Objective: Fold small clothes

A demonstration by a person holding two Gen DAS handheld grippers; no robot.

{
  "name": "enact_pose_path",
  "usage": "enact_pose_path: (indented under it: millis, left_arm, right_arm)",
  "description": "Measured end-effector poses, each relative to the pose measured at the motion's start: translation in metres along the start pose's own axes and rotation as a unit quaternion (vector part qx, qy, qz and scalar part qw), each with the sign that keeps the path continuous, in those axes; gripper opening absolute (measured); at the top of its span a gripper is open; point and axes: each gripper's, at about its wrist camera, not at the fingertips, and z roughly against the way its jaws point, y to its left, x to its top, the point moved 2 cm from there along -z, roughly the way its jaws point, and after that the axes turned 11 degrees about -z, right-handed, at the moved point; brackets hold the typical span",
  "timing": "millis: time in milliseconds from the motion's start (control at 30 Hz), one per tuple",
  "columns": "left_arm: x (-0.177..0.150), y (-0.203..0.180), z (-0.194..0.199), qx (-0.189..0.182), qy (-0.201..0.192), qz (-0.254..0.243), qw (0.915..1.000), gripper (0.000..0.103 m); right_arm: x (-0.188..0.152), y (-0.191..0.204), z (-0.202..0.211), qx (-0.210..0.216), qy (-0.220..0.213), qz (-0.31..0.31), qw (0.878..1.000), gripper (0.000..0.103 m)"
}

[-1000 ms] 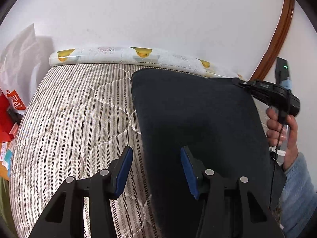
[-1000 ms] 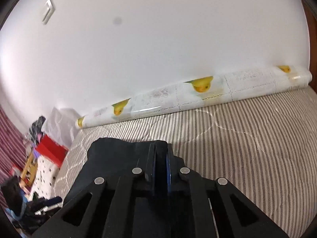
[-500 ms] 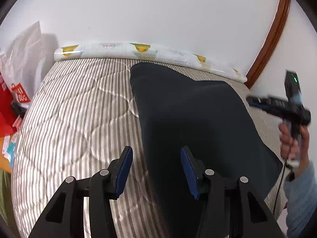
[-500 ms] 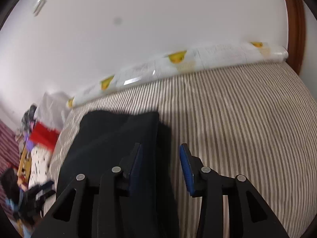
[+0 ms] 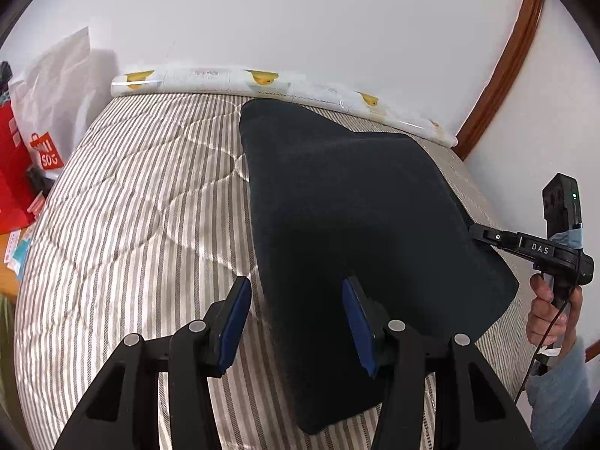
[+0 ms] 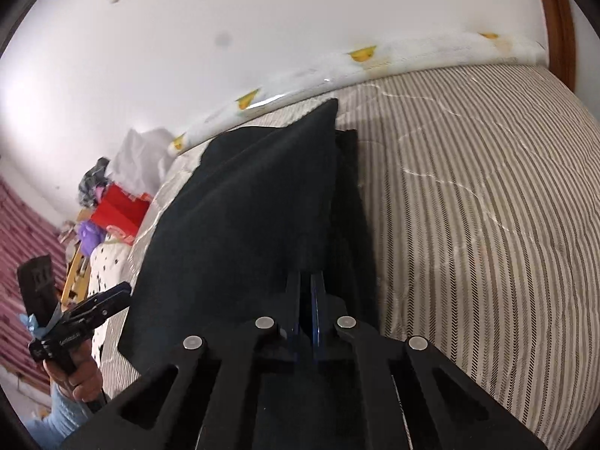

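Observation:
A black garment lies spread on the striped mattress. My left gripper stands open over the garment's near left edge: one pad hangs above the mattress, the other above the cloth, neither pressing. In the left wrist view my right gripper reaches in from the right with its tip at the garment's right edge. The right wrist view shows that gripper shut, with a raised fold of the black garment running into its jaws. My left gripper shows at that view's lower left, a hand on its handle.
A rolled mat with yellow fruit prints lies along the white wall at the mattress's far edge. A white bag and a red box stand left of the bed. A brown door frame rises at the right.
The right gripper let go of the garment's far right corner, opened, moved nearer along the right edge and shut again on the cloth. The left gripper drew back a little, still open.

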Motion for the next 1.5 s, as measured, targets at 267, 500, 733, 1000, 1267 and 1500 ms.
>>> enact_pose_path:
  millis: [267,500,733,1000,1267,1500]
  left_arm:
    - [-0.01,-0.003,0.002,0.017,0.01,-0.006,0.9998,0.048]
    - [-0.016,-0.013,0.007,0.015,0.008,-0.015,0.9997,0.048]
    - [-0.023,-0.029,0.009,0.042,0.006,-0.03,0.9987,0.048]
    - [-0.033,-0.035,0.012,0.058,0.01,-0.035,0.9976,0.049]
    - [-0.035,-0.037,0.019,0.058,0.008,-0.029,0.9979,0.049]
    - [-0.043,-0.054,0.06,0.076,-0.021,-0.033,0.9963,0.056]
  right_arm:
    - [-0.003,-0.009,0.02,-0.024,-0.041,-0.013,0.999,0.003]
    - [-0.025,0.018,0.043,-0.049,-0.093,-0.019,0.994,0.01]
    - [-0.068,0.057,0.016,-0.117,-0.093,0.097,0.984,0.019]
    - [-0.086,0.033,0.016,-0.133,-0.092,0.078,0.984,0.019]
    - [-0.091,0.03,0.028,-0.153,-0.088,0.066,0.982,0.019]
    - [-0.106,0.05,0.08,-0.16,-0.112,0.049,0.979,0.06]
